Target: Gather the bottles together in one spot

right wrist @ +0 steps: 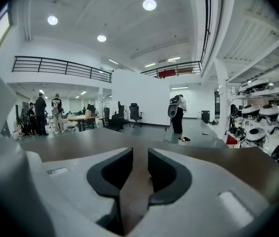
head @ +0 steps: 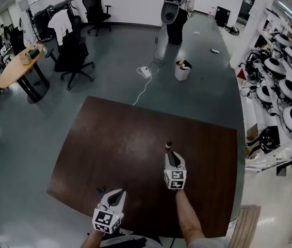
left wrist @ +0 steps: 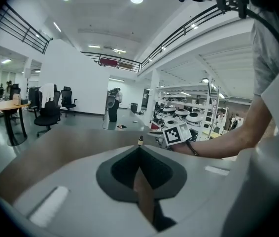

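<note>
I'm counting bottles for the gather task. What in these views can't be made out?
- Bottle: head view shows only its top; the right gripper hides the rest. In the left gripper view the left gripper covers all but the cap.
- Dark specks on the table: head view, too small to identify.

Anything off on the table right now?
Nothing spilled or tipped. Oddly, only one bottle shows on the table, upright just ahead of the right gripper. A dark speck by the left gripper is too small to identify.
</note>
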`<state>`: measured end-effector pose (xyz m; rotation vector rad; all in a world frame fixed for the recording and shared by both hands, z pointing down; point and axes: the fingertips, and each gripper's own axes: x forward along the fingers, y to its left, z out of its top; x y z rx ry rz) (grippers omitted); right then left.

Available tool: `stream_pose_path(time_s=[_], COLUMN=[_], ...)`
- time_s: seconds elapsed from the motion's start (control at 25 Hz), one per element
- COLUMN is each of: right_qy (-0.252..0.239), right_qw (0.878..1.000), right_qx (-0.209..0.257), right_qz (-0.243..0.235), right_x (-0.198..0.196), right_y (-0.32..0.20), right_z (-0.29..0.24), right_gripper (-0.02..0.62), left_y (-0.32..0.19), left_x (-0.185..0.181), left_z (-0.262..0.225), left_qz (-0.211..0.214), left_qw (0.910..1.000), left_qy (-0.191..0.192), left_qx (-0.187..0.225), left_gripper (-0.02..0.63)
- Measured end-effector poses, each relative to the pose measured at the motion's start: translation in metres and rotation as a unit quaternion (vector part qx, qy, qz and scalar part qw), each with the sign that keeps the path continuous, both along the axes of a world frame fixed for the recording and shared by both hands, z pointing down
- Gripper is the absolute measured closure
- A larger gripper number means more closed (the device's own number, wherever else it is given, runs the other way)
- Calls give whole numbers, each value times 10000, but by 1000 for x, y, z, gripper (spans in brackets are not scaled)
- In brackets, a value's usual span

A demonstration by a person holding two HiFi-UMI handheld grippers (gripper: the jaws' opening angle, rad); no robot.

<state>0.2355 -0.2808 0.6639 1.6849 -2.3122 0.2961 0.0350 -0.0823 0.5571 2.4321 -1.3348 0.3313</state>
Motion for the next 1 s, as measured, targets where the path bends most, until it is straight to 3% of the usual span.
stream_pose_path(time_s=[0.64,1.0], right_qy=[125,188], right_qw=[9978,9969], right_qx=[-561,-694], right_qz=[-322,-325], right_x=[12,8], right_y=[-37,-54], right_z=[66,80], right_gripper=[422,414], left_y=[-25,-47], left_x=[12,9], left_z=[34,44], left_qz=[-527,-647], left_qw=[9974,9955], left_qy=[-187,-295], left_qx=[-462,-632], left_gripper=[604,604])
